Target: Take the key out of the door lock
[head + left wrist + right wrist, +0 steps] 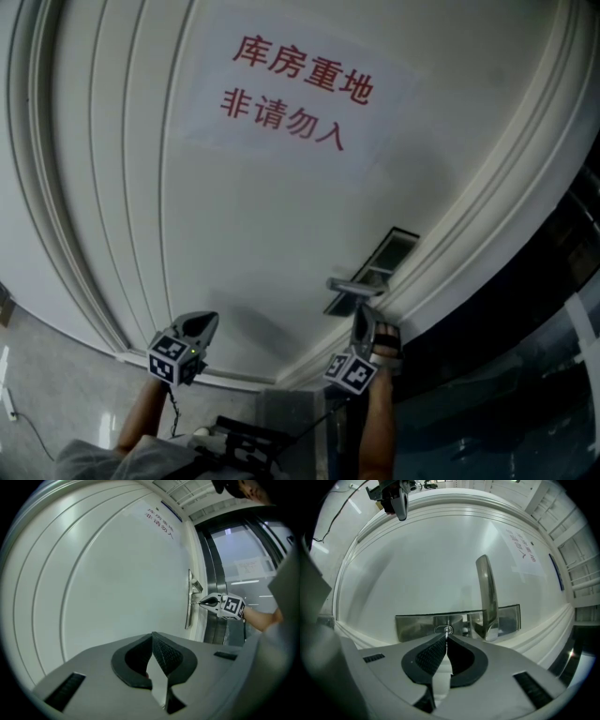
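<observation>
A small silver key (447, 630) sticks out of the round lock cylinder in the steel lock plate (415, 626) on the white door (281, 216). My right gripper (446, 636) is shut on the key, its tips right at the cylinder. In the head view the right gripper (362, 317) sits just under the lever handle (354, 285). In the left gripper view the right gripper (203, 603) points straight at the lock plate (189, 609). My left gripper (153, 637) is shut on nothing, held off the door to the left (201, 325).
The lever handle (487, 592) juts from the plate just right of the key. A paper sign (300, 89) with red characters is stuck on the door. Raised moulding (487, 187) frames the door panel. A dark glass partition (525, 375) stands to the right of the door.
</observation>
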Demonstrator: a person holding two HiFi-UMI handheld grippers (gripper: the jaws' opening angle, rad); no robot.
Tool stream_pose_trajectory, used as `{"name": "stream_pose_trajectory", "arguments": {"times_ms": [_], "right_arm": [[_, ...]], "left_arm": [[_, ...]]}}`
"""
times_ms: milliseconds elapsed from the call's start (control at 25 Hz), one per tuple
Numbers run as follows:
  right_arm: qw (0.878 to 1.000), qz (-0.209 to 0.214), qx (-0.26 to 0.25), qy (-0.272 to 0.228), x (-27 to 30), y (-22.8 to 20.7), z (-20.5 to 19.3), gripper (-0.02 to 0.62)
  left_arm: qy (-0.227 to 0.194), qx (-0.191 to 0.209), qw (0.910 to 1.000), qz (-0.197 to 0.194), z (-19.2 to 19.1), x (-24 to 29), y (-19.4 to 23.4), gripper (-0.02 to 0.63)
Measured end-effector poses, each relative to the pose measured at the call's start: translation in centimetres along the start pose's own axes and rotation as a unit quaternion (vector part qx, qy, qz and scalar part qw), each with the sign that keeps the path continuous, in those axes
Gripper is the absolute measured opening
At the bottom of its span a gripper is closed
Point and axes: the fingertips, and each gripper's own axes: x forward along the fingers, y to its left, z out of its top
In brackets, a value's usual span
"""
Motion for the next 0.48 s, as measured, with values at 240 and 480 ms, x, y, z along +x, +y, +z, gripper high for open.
{"name": "stream_pose_trajectory", "arguments": {"times_ms": [240,480], "right_arm": [[1.000,-0.001,0.006,-0.003,-0.44,-0.03,0.09,0.020],[1.000,-0.002,0.004,-0.004,-0.66,0.03,0.00,0.020]], "left_arm": [[0.001,0.003,1.0000,-0.004,0.11,0.05,-0.28,0.005],[-0.001,0.005,1.0000,-0.007,0.16,0.22,-0.66,0.005]]}}
